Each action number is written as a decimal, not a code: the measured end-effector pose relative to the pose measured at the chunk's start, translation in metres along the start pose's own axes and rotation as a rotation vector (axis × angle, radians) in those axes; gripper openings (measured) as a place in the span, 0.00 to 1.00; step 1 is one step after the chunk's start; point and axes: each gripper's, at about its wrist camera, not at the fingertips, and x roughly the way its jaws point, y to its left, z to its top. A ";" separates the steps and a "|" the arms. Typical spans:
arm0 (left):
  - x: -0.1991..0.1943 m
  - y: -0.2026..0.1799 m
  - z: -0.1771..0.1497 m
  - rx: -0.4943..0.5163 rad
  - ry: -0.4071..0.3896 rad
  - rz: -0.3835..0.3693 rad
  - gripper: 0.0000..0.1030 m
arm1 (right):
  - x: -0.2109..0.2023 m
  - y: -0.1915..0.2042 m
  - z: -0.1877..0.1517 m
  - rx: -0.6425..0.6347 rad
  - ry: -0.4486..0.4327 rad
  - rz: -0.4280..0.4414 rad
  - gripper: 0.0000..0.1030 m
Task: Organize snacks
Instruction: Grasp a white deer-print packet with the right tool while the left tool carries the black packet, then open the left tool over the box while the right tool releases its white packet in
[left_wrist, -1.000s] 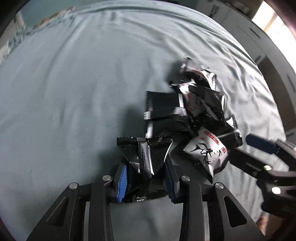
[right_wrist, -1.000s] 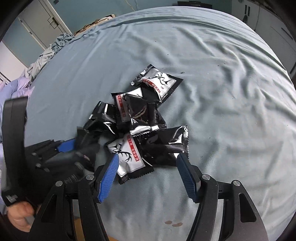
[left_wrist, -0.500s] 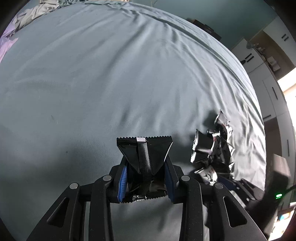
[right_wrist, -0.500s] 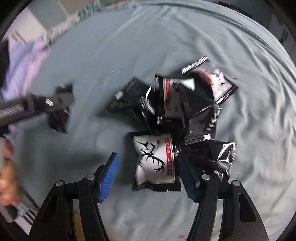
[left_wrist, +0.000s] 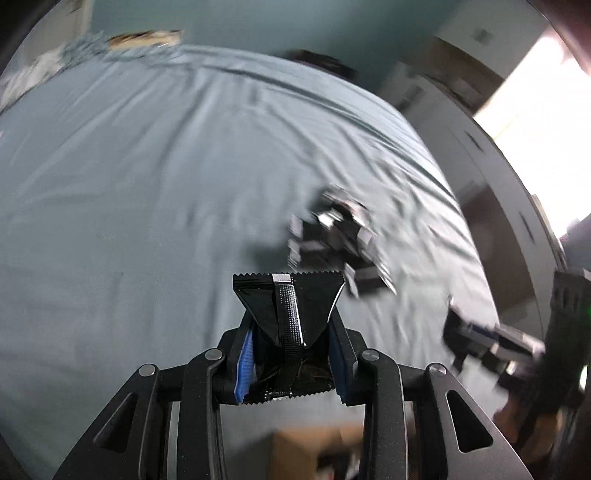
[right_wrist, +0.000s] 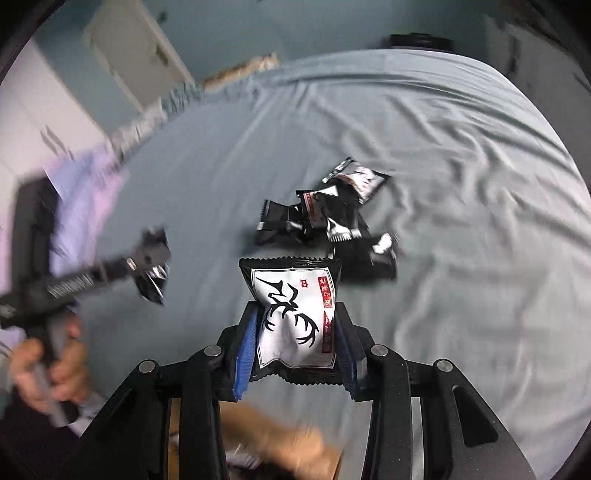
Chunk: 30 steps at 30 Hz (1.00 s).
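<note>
A: Packets everywhere on this bed. What is the left gripper (left_wrist: 291, 354) carrying?

B: Its blue fingers (left_wrist: 245, 363) are pinching a black packet (left_wrist: 290, 310), seam side facing the camera, and the serrated top edge is sticking out past the fingertips. The packet is hanging above the grey-blue bed sheet (left_wrist: 129, 221), not lying on it.

A: And the right gripper (right_wrist: 295, 343)?

B: Its jaws are closing, and the pads are already pressing both sides of a white-fronted packet (right_wrist: 293, 314) with a black antler drawing and a red strip. That packet is also standing up between the fingers, clear of the sheet.

A: Where are the other snacks lying?

B: The pile of packets (right_wrist: 332, 221) is sitting on the bed sheet beyond the right fingertips and a little to their right. From the left camera the same pile is showing blurred, ahead and to the right of the fingertips.

A: Is anything showing under the fingers?

B: A brown cardboard box (right_wrist: 288, 443) is peeking out below the right fingers, near the bottom edge, too blurred to read. To the left of them, a hand (right_wrist: 48, 369) is gripping the handle of the other gripper.
</note>
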 end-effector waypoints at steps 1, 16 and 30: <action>-0.010 -0.008 -0.010 0.048 0.002 -0.011 0.32 | -0.011 -0.006 -0.010 0.016 -0.010 -0.005 0.36; -0.049 -0.092 -0.100 0.401 -0.098 0.042 0.84 | -0.081 -0.005 -0.085 0.094 -0.076 0.017 0.36; -0.045 -0.032 -0.069 0.133 -0.180 0.374 0.94 | -0.052 0.048 -0.088 -0.137 0.045 0.132 0.37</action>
